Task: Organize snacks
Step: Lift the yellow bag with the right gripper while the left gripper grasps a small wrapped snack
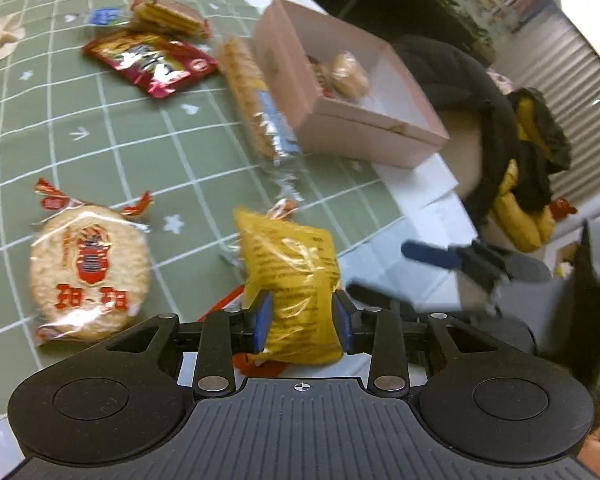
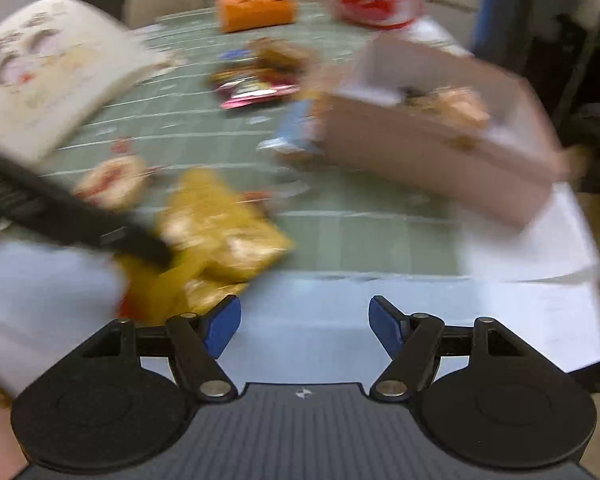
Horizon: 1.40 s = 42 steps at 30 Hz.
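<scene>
Toward the upper right of the left wrist view, our pink box (image 1: 364,120) holds few snacks; most remain on the surface (image 1: 140,152). Our left tool (image 1: 304,320) clamps the yellow packet (image 1: 296,280) at centre; our right tool (image 2: 305,328) gapes empty.

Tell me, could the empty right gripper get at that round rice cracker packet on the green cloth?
Probably not directly. The right gripper is open and empty, but the left gripper holding the yellow packet sits between it and the round rice cracker.
</scene>
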Tool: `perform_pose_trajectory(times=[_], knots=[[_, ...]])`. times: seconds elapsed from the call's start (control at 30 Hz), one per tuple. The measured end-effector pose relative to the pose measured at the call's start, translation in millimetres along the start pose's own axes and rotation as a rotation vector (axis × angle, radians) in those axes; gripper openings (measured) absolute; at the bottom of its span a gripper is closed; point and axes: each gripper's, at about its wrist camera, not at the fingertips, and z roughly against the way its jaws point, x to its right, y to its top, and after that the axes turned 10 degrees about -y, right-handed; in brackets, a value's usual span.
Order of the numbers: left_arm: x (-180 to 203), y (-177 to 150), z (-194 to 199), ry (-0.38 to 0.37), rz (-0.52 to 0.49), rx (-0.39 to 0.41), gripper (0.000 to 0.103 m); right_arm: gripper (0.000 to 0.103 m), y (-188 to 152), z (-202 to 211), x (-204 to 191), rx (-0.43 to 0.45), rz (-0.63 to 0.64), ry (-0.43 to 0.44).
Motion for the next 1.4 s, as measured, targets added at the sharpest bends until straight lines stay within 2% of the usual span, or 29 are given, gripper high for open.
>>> perform_pose_trajectory(times=[0.07,0.1,0.2,0.33,0.4,0.47,0.53,0.57,0.6,0.73,0.87,0.97,1.07,1.17,1.27,1.33,1.4], knots=[[0.7,0.0,2.6,0.009,-0.003,0.017,0.037,0.072,4.0,-0.5,13.6,0.003,-0.048,-0.037],[-0.5,0.7,3.9,0.025,0.000,0.025,0.037,0.072,5.5,0.8,21.7,0.002,-0.084,-0.016],[-13.2,4.1,15.5,0.070,0.046,0.073,0.037,0.073,11.0,8.4,32.4,-0.010,-0.164,0.128],[-27.5,13.2,31.6,0.149,0.100,0.156,0.037,0.076,16.7,1.6,12.2,-0.074,-0.230,0.273],[-28.7,17.9,34.3,0.198,0.096,0.168,0.037,0.076,19.8,-7.8,-2.4,-0.111,-0.265,0.309],[-28.0,20.2,35.7,0.212,0.090,0.177,0.037,0.076,23.9,-17.7,-16.0,-0.126,-0.291,0.319],[-24.4,20.4,34.9,0.214,0.074,0.176,0.037,0.074,26.6,-23.1,-26.9,-0.125,-0.267,0.303],[-21.4,19.8,34.1,0.219,0.055,0.173,0.037,0.060,28.1,-20.5,-30.7,-0.108,-0.234,0.288],[-18.2,18.7,32.5,0.225,0.034,0.167,0.037,0.056,29.5,-18.9,-32.1,-0.104,-0.194,0.287],[-9.5,16.7,21.3,0.234,-0.045,0.124,0.037,0.050,29.1,-4.4,-13.5,-0.053,-0.178,0.247],[4.3,21.6,1.4,0.224,-0.146,0.085,0.037,0.048,16.6,-3.1,27.9,-0.058,-0.297,0.167],[15.5,26.9,-21.2,0.220,-0.219,0.040,0.037,0.049,4.6,-9.4,49.7,-0.085,-0.378,0.106],[26.2,29.5,-45.2,0.223,-0.293,-0.018,0.037,0.050,-3.4,-9.4,55.6,-0.077,-0.384,0.067],[32.1,31.0,-65.4,0.268,-0.337,-0.056,0.037,0.060,-7.4,-5.4,50.2,-0.045,-0.340,0.013],[31.9,35.3,-71.3,0.272,-0.325,-0.053,0.037,0.073,-10.6,-4.5,42.2,-0.022,-0.297,-0.043],[31.5,37.0,-73.7,0.273,-0.322,-0.052,0.037,0.074,-13.2,-6.6,42.8,-0.034,-0.316,-0.029],[30.1,36.7,-76.2,0.287,-0.324,-0.063,0.036,0.077,-18.7,-9.7,47.2,-0.080,-0.383,0.040]])
